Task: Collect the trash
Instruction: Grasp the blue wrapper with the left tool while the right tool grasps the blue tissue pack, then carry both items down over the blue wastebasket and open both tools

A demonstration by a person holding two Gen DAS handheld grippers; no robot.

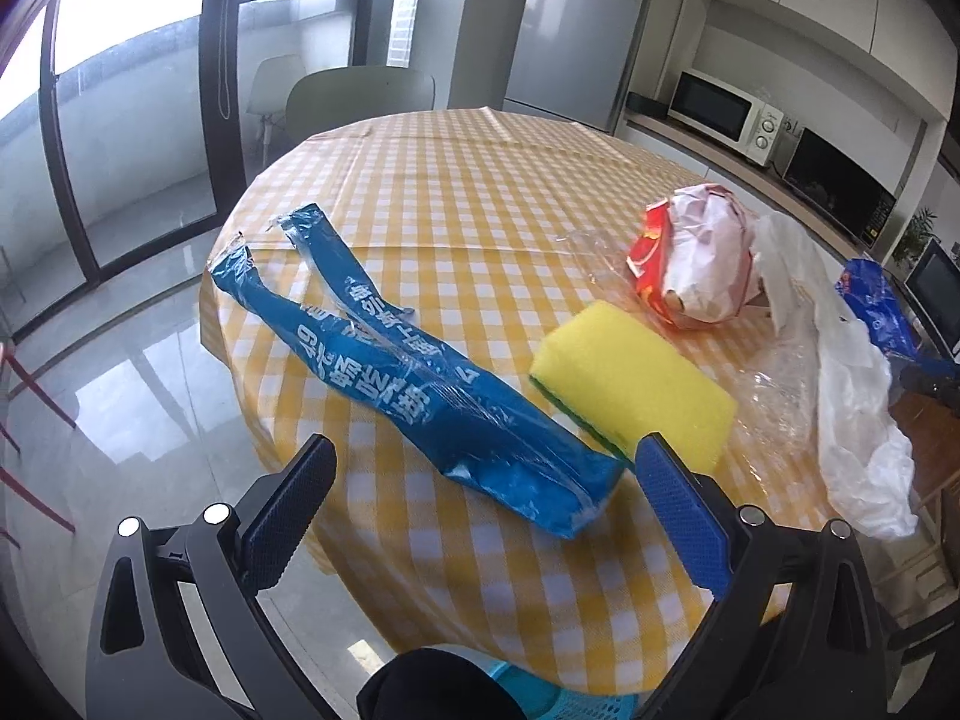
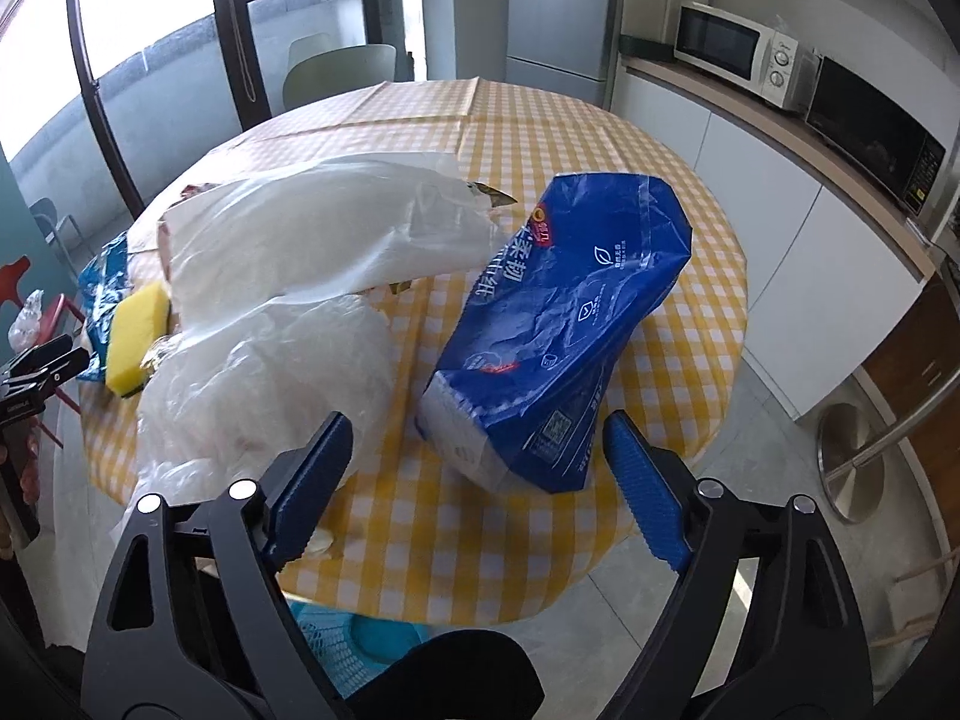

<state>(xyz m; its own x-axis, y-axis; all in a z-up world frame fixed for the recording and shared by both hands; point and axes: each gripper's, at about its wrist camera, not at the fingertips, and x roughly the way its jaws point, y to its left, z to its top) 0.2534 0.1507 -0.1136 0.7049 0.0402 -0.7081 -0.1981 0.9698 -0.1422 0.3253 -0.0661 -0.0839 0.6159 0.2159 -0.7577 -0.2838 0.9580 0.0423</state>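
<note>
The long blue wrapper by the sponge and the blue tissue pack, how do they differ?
The long blue wrapper lies flat, crumpled and empty-looking; the blue tissue pack is bulky and stands propped up at a tilt. The wrapper's far end is split into two strips; the pack keeps a boxy shape. The wrapper's near end lies against the yellow sponge; the pack sits beside the white plastic bag. Both are blue plastic with white print.

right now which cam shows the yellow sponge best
The left wrist view: the yellow sponge lies close and whole. The right wrist view shows it small at the left edge, beside the white plastic bag.
</note>
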